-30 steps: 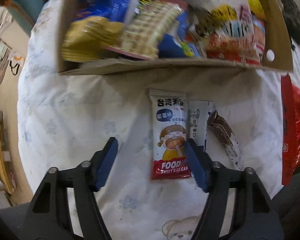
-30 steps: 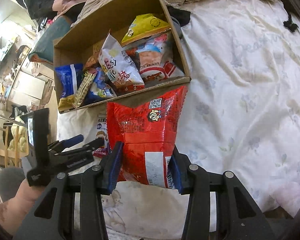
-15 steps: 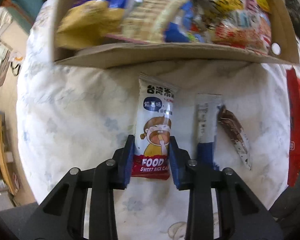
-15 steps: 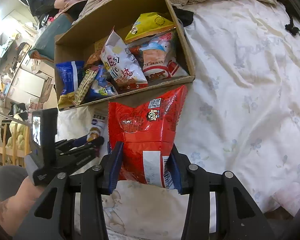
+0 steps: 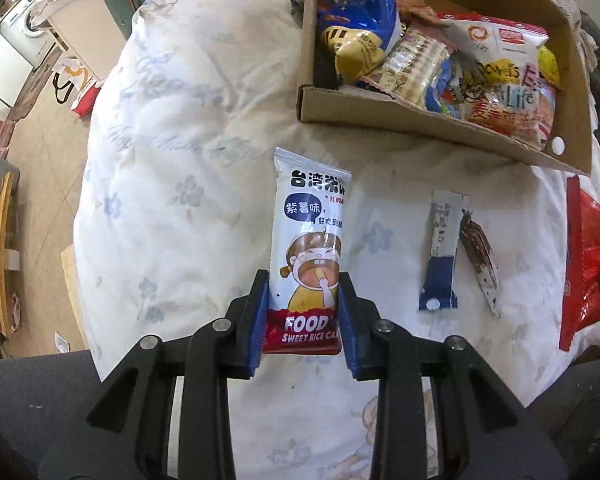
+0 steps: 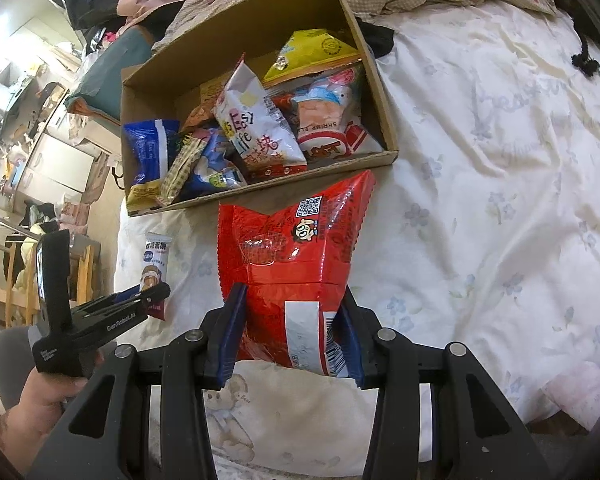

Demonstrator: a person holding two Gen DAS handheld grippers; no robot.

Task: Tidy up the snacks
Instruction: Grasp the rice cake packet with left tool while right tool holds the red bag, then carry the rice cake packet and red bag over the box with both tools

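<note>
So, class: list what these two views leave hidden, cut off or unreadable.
- Rice cake packet: sides behind the left claw, left wrist view.
- Red bag: cut by the frame edge there.
- Cardboard box: lower snacks buried under others, both views.
- Blue sachet: print too small.

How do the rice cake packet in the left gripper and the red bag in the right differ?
Look: the sweet rice cake packet is white with a cartoon child; the red snack bag is glossy red with a QR code.
Shape: the packet is narrow and flat; the bag is wide and puffy.
Grip: the left gripper is nearly closed on the packet; the right gripper is spread wider around the bag.
Shared: both clamped at the lower end, outside the cardboard box.
</note>
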